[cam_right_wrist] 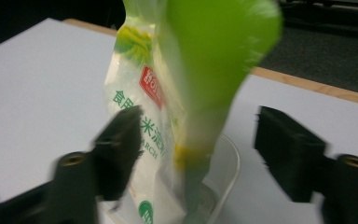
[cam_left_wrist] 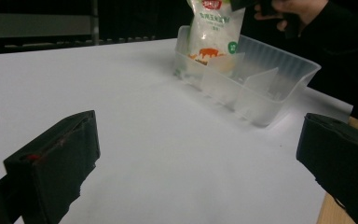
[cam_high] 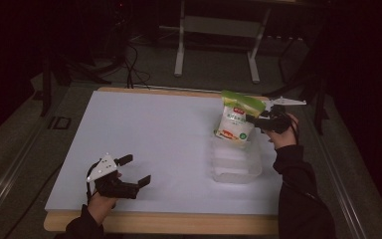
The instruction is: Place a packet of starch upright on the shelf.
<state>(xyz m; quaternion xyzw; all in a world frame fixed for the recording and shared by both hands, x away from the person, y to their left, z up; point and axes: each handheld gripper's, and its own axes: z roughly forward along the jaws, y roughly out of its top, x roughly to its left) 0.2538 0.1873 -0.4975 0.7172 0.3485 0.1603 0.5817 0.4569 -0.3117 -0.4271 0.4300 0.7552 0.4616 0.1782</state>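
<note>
In the right gripper view the bag [cam_right_wrist: 168,107] is smeared by motion, its green top blurred and cut off by the upper edge, its base hidden inside the clear tray [cam_right_wrist: 226,172] at the bottom centre. In the left gripper view the bag's top runs off the upper edge, where the right gripper [cam_left_wrist: 256,5] is mostly cropped. In the high view, right of centre, the bag's print is too small to read.

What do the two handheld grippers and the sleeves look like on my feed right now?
Both are black two-jaw tools with blocky dark pads. The left gripper carries a pale grey three-cornered plate dotted with small marks; the right gripper has a similar plate on top. A dark long sleeve covers the right forearm.
</note>
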